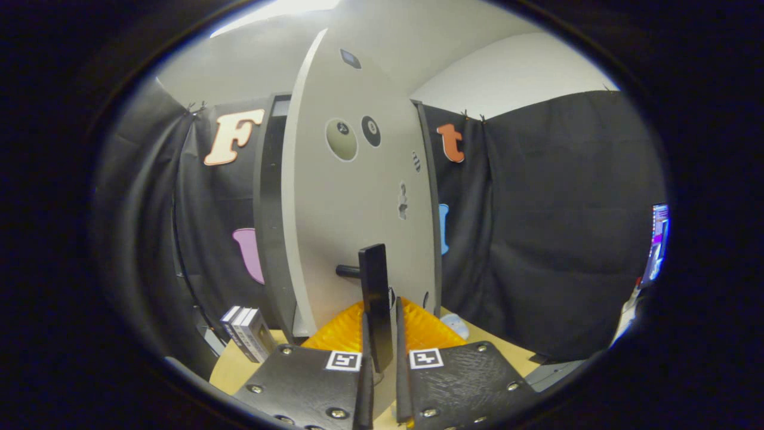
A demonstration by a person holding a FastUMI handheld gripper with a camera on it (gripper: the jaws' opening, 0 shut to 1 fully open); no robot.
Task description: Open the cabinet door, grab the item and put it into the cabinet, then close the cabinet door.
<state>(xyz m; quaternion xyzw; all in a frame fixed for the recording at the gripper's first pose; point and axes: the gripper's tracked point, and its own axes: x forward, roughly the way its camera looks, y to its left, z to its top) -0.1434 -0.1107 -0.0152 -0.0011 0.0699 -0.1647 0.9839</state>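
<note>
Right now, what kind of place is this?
Likely a data-collection booth, not a home: black cloth walls, a lone grey cabinet door on a light wooden table. The gripper is shut on the door's black bar handle.

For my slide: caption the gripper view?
Tongs shut on the upright black door handle of the grey cabinet door.

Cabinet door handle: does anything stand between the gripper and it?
Nothing visible does. The black handle stands upright between the fingers of the gripper, which lie close on either side of it; whether both press on it cannot be told. The grey cabinet door is just beyond.
</note>
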